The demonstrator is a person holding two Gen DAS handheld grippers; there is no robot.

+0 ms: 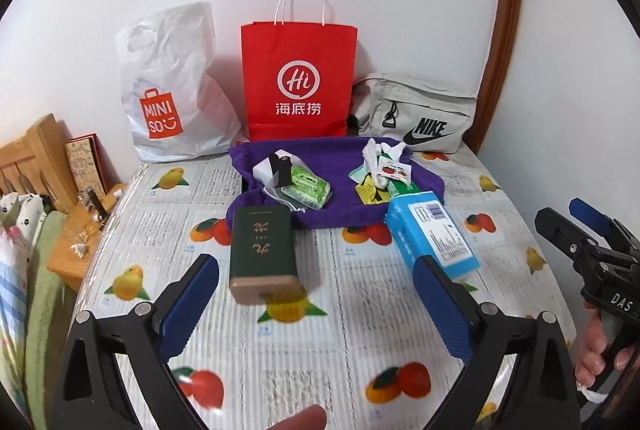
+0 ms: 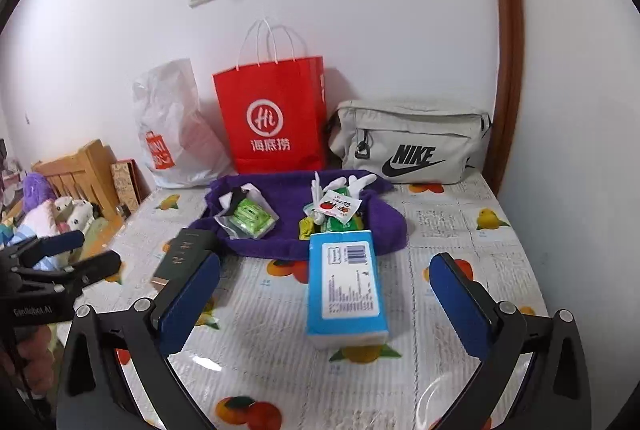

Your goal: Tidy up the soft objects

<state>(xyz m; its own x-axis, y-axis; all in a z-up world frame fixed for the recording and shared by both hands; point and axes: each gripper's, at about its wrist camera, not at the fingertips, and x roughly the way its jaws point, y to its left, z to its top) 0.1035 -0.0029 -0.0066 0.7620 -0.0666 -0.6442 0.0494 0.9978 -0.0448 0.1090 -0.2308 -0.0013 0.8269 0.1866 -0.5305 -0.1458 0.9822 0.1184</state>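
Note:
A purple cloth [image 1: 340,206] [image 2: 280,242] lies on the table with a green packet [image 1: 306,188] [image 2: 252,218], white socks [image 1: 382,154] [image 2: 352,184] and small snack packets on it. A dark green box [image 1: 262,254] [image 2: 186,254] lies in front of my open, empty left gripper [image 1: 316,278]. A blue tissue pack [image 2: 346,282] [image 1: 432,234] lies in front of my open, empty right gripper [image 2: 324,274]. The right gripper also shows at the right edge of the left wrist view [image 1: 576,226].
A white Miniso plastic bag [image 1: 172,86], a red paper bag [image 1: 298,78] and a grey Nike bag [image 1: 420,114] stand against the back wall. The table has a fruit-print cover [image 1: 320,350]. A wooden headboard [image 1: 36,158] and bedding are on the left.

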